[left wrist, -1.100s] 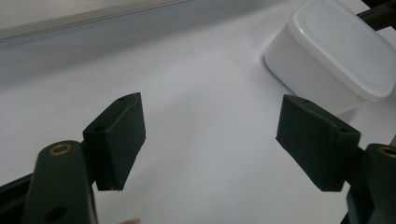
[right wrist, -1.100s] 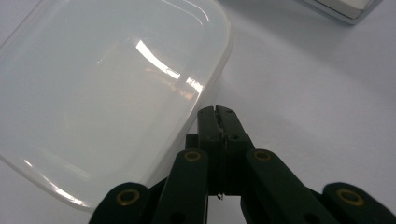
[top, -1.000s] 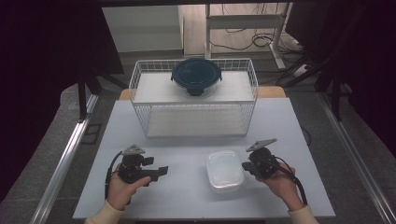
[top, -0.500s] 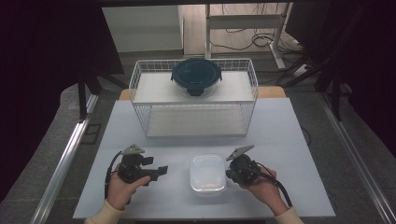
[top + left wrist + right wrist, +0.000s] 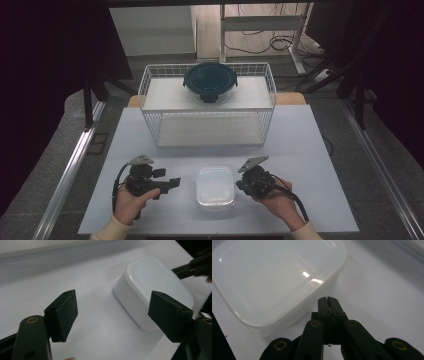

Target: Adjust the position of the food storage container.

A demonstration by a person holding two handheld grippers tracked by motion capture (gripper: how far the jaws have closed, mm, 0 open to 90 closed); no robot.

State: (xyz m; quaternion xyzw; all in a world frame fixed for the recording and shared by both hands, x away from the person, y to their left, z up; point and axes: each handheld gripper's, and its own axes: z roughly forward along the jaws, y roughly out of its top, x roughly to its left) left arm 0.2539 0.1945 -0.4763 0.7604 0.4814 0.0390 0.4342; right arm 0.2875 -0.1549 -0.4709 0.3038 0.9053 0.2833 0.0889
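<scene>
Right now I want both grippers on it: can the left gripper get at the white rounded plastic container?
Probably yes: the left gripper is open, with bare white table between it and the white rounded plastic container.

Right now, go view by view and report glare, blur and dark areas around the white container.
High view: evenly lit table, surroundings fall to near black, white container slightly washed out. Left gripper view: soft sheen on the container lid, left gripper jaws close and blurred. Right gripper view: small bright glints on the container, far table edge out of focus, right gripper fairly sharp.
</scene>
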